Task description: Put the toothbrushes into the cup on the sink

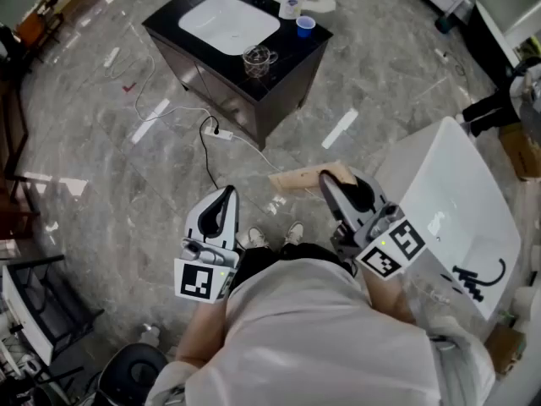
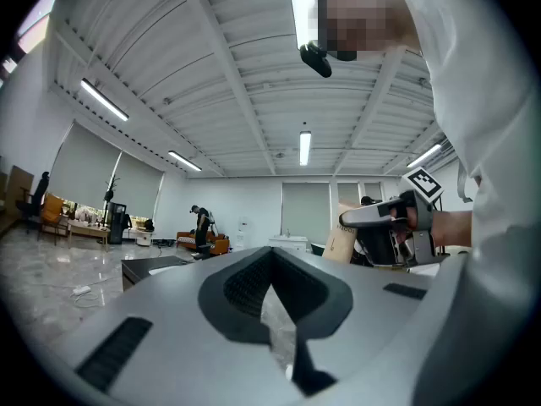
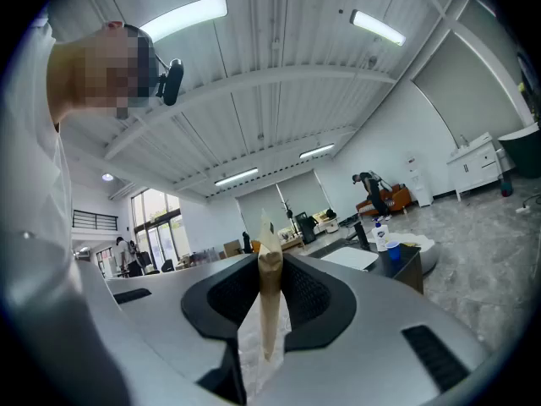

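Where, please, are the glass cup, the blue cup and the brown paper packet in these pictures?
glass cup (image 1: pixel 259 57), head view, on its clear wall.
blue cup (image 1: pixel 305 26), head view, on its side.
brown paper packet (image 1: pixel 294 181), head view, on its bare flat face.

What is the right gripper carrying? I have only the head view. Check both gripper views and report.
Observer: In the right gripper view, the right gripper pinches a thin tan packet edge-on, with a pad against each face.
Operator: Now report the left jaws.
Observer: In the left gripper view, the left gripper has its jaws meeting at the tips, and I can make out nothing held between them.
Operator: Tell me where the right gripper is aimed.
Observer: Its view puts the sink counter off to the right of the jaws, not straight ahead.
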The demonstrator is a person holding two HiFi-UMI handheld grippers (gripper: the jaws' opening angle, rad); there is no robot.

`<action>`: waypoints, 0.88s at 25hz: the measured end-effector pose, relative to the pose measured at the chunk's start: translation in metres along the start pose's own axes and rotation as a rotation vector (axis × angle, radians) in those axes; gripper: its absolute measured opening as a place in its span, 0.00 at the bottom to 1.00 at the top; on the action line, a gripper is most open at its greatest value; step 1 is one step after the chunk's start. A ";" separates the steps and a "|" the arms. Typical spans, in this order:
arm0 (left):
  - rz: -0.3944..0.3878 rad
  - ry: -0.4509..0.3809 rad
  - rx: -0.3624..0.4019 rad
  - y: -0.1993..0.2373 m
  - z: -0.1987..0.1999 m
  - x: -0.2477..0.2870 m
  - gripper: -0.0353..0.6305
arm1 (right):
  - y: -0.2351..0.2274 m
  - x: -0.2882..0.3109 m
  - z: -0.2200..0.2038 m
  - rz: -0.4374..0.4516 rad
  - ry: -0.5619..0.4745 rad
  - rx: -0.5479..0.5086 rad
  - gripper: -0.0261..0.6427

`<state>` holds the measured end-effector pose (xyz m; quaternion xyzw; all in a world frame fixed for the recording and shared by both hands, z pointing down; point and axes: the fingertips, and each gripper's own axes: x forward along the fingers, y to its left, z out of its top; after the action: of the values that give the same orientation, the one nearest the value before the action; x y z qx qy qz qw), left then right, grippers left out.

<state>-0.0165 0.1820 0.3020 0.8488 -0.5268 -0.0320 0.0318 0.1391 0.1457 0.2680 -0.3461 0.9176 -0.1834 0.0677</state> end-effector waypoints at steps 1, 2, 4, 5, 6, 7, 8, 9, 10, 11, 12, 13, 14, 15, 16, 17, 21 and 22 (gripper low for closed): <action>0.003 -0.007 0.002 -0.003 0.003 0.002 0.06 | 0.000 -0.003 0.002 0.002 0.001 -0.002 0.18; 0.005 -0.015 0.004 -0.005 0.006 0.003 0.06 | 0.000 -0.006 0.004 0.004 0.001 -0.004 0.18; 0.004 -0.029 0.006 -0.012 0.012 0.007 0.06 | -0.001 -0.012 0.008 0.006 -0.003 -0.007 0.18; 0.002 -0.032 0.005 -0.015 0.013 0.008 0.06 | -0.002 -0.014 0.009 0.007 -0.007 -0.007 0.18; 0.000 -0.034 0.003 -0.019 0.013 0.009 0.06 | -0.003 -0.017 0.010 0.007 -0.011 -0.007 0.18; -0.002 -0.035 0.001 -0.022 0.013 0.010 0.06 | -0.004 -0.021 0.011 0.008 -0.015 -0.007 0.18; -0.003 -0.037 0.003 -0.026 0.013 0.011 0.06 | -0.005 -0.024 0.011 0.008 -0.018 -0.009 0.18; -0.003 -0.037 0.005 -0.029 0.012 0.011 0.06 | -0.007 -0.026 0.011 0.010 -0.020 -0.011 0.18; -0.002 -0.036 0.007 -0.031 0.011 0.012 0.06 | -0.009 -0.028 0.011 0.011 -0.022 -0.012 0.18; 0.002 -0.033 0.008 -0.033 0.010 0.012 0.06 | -0.011 -0.029 0.011 0.013 -0.026 -0.009 0.18; 0.008 -0.031 0.007 -0.034 0.010 0.012 0.06 | -0.013 -0.030 0.012 0.016 -0.032 -0.004 0.18; 0.014 -0.029 0.007 -0.035 0.009 0.013 0.06 | -0.014 -0.032 0.013 0.020 -0.039 0.001 0.18; 0.021 -0.028 0.007 -0.035 0.009 0.013 0.06 | -0.016 -0.033 0.014 0.024 -0.042 0.003 0.18; 0.030 -0.030 0.010 -0.036 0.009 0.013 0.06 | -0.018 -0.034 0.014 0.029 -0.040 0.001 0.18; 0.041 -0.035 0.017 -0.036 0.010 0.014 0.06 | -0.020 -0.035 0.013 0.035 -0.035 -0.002 0.18; 0.054 -0.043 0.026 -0.036 0.012 0.014 0.06 | -0.021 -0.035 0.011 0.043 -0.026 -0.002 0.18; 0.109 -0.049 0.021 -0.039 0.009 0.010 0.06 | -0.029 -0.032 0.001 0.077 0.001 0.030 0.18; 0.116 -0.044 0.020 -0.039 0.008 0.008 0.06 | -0.030 -0.031 0.001 0.085 0.002 0.037 0.18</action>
<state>0.0216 0.1919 0.2905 0.8162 -0.5760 -0.0437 0.0135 0.1807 0.1450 0.2787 -0.3053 0.9280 -0.1977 0.0812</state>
